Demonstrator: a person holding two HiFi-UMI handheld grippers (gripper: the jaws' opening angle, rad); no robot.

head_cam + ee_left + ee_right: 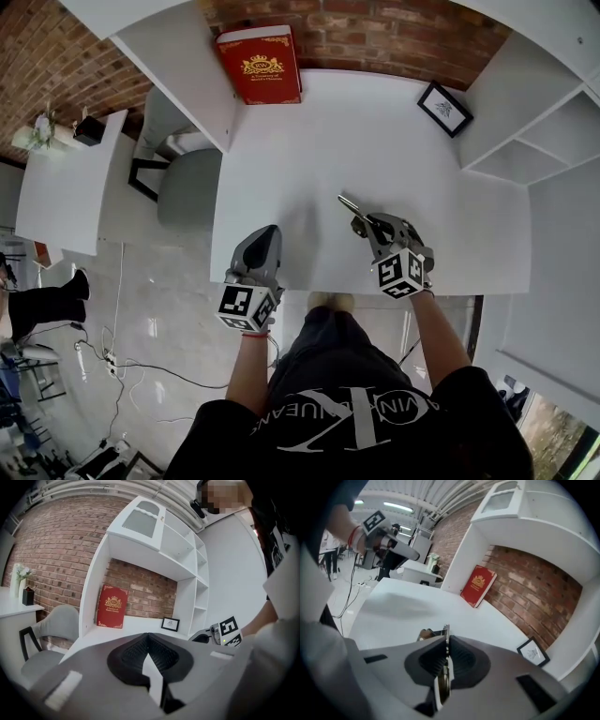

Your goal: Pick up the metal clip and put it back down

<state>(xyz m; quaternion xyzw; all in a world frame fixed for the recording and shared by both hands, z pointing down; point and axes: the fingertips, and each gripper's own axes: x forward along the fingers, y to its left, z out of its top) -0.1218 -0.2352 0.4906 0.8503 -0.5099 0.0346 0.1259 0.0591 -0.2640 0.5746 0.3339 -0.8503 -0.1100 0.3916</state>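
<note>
A thin metal clip [349,208] is pinched in my right gripper [367,225], which is shut on it just above the white desk [309,141], near the front right. In the right gripper view the clip [446,637] stands edge-on between the closed jaws, its tip poking out ahead of them. My left gripper [265,234] hovers at the desk's front left corner. Its jaws are shut with nothing between them [149,639]. Whether the clip touches the desk I cannot tell.
A red book [259,64] leans against the brick wall at the back of the desk. A small black picture frame [444,109] stands at the back right. White shelves [534,122] rise on the right, and a grey chair [183,183] sits left of the desk.
</note>
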